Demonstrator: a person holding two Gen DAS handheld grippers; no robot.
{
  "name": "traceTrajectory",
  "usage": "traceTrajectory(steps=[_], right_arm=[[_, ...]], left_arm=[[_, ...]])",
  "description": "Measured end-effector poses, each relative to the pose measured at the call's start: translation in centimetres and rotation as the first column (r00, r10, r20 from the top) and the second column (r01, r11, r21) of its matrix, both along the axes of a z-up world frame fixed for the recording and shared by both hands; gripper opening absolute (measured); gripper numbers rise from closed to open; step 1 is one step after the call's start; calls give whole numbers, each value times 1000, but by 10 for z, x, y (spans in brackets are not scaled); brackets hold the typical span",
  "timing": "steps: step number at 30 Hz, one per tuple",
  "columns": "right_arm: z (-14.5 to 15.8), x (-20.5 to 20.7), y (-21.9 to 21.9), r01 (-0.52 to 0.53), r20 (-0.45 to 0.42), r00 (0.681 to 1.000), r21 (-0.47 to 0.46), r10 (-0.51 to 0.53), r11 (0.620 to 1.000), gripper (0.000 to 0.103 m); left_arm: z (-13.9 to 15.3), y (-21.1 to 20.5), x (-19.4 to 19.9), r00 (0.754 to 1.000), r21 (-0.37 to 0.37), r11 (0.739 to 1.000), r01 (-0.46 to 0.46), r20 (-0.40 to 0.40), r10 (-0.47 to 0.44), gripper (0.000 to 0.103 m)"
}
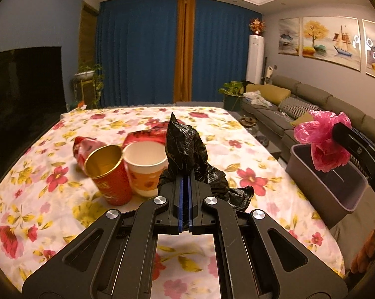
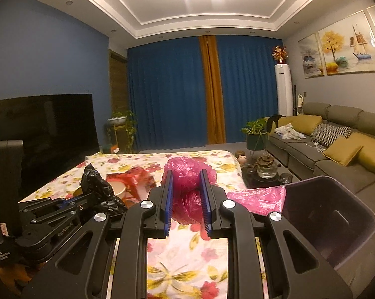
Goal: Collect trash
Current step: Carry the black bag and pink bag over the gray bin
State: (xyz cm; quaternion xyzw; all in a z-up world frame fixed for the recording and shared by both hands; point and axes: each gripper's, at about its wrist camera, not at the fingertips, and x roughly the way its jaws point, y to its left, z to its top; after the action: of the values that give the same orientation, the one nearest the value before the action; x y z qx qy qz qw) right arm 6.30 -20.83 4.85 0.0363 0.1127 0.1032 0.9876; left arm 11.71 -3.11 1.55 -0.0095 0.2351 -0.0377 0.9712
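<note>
My left gripper is shut on a crumpled black plastic bag, held just above the flowered table; it also shows in the right wrist view. My right gripper grips a crumpled pink plastic bag between its blue pads, partly closed. In the left wrist view the pink bag hangs over the grey trash bin at the table's right edge. A red-and-gold cup, a white paper cup and a red wrapper stand on the table.
The table with its flowered cloth fills the foreground. The bin sits at the right, a pink bag piece at its rim. A sofa runs along the right wall; a dark TV at left.
</note>
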Motion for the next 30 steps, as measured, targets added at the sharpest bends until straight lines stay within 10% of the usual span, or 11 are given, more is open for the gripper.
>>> traceTrajectory(steps=[30], right_arm=[[-13,-6,-131,282,13,959,12,-282,959,21]], left_arm=[[20,-145,22,963,40,965,261,65,-263,2]])
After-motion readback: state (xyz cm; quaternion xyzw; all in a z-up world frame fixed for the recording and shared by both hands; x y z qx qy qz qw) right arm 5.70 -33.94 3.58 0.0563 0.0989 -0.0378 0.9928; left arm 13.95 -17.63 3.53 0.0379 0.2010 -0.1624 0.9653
